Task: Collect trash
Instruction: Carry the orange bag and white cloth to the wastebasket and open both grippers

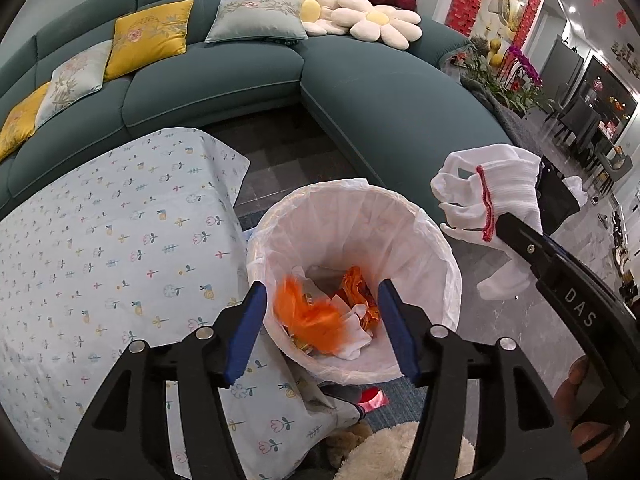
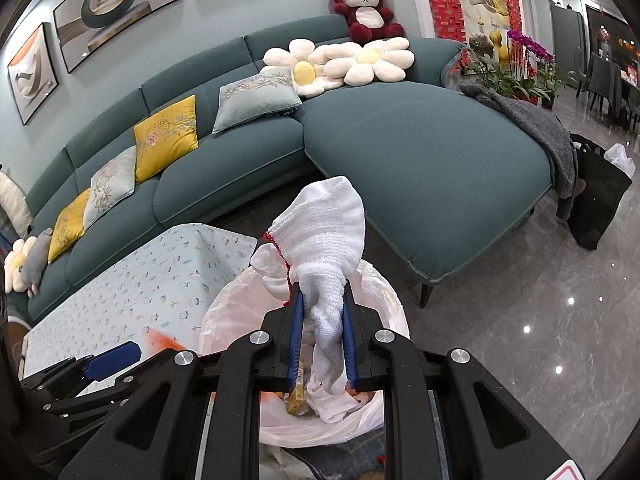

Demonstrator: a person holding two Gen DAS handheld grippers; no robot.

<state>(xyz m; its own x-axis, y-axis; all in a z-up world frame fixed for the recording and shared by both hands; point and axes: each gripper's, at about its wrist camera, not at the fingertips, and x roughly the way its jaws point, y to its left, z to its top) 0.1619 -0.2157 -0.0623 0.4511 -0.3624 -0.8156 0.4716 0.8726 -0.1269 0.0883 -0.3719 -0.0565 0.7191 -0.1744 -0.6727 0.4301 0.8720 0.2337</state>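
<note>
White glove (image 2: 326, 240) clamped in right claw (image 2: 322, 328), above bin (image 2: 384, 292); left claw (image 1: 322, 312) spread, empty

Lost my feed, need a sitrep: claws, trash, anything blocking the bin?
Left claw open over bin, orange wrapper dropping in. Right claw shut on white gloves, above bin. Nothing blocking.

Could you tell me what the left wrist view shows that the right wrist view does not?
Only the left wrist view shows the open left gripper above the bin, with a blurred orange wrapper between its fingers.

Only the right wrist view shows the wall paintings and the black bag.

Both show the right gripper shut on the white glove, the sofa and the tablecloth.
</note>
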